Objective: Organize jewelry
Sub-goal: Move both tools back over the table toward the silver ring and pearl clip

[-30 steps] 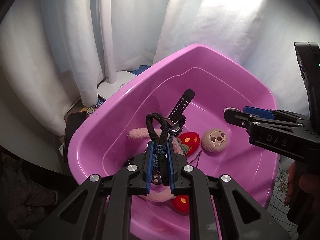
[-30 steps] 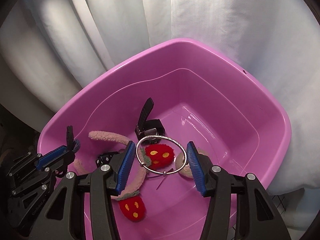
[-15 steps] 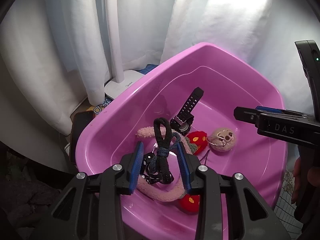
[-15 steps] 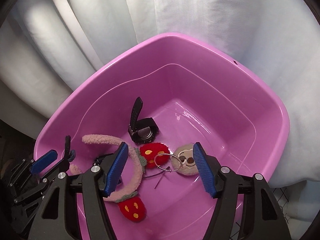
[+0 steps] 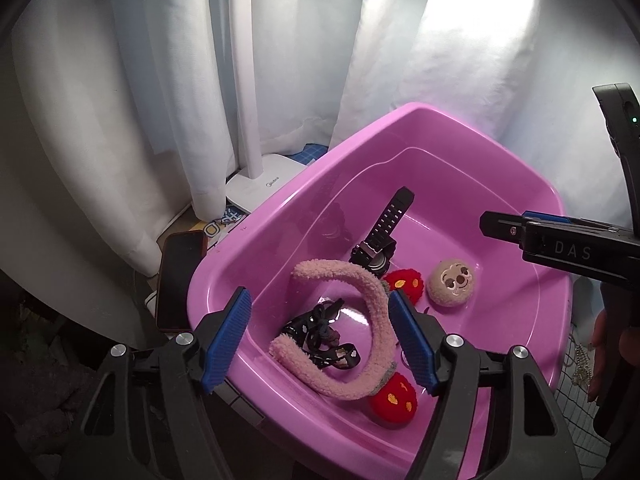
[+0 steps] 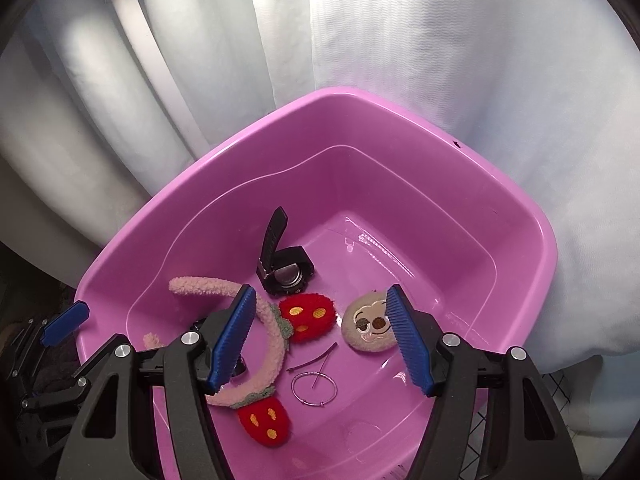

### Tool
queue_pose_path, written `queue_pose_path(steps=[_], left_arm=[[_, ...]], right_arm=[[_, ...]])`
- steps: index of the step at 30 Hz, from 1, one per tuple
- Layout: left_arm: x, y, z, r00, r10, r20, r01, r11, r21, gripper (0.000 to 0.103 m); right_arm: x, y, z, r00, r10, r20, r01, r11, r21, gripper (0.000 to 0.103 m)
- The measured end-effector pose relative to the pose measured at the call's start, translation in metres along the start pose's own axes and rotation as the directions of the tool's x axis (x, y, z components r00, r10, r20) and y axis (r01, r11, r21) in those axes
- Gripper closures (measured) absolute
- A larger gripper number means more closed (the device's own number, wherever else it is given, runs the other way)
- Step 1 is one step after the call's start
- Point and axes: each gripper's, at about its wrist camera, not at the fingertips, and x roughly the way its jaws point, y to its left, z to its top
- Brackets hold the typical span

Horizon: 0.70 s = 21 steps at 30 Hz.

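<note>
In front of me the basin point(image 6: 516, 216) holds everything. I see the watch point(image 6: 285, 268) toward the back, its strap tilted up. Before it lies the headband point(image 6: 240, 344), curving left, with the cord point(image 5: 320, 332) inside its curve. The round plush face point(image 6: 368, 328) sits right of the headband, and the wire bangle point(image 6: 314, 389) lies nearer me, between them. Outside the basin's left rim lies a phone point(image 5: 178, 276), with a lamp base point(image 5: 264, 184) behind it.
</note>
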Motion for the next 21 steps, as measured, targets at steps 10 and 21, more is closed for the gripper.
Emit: queue_pose_path(steps=[10,21], left_arm=[[-0.027,0.003,0.0,0.997,-0.011,0.078,0.009,0.999,0.033,0.026],[-0.066,-0.066,-0.021,0.962,-0.234,0.143,0.19,0.944,0.268,0.021]], right_arm=[[-0.042,-0.01,-0.022,0.99,-0.041,0.133,0.033,0.997,0.064,0.038],[-0.143,-0.077,-0.141,0.92,-0.261,0.294,0.151,0.925,0.348,0.034]])
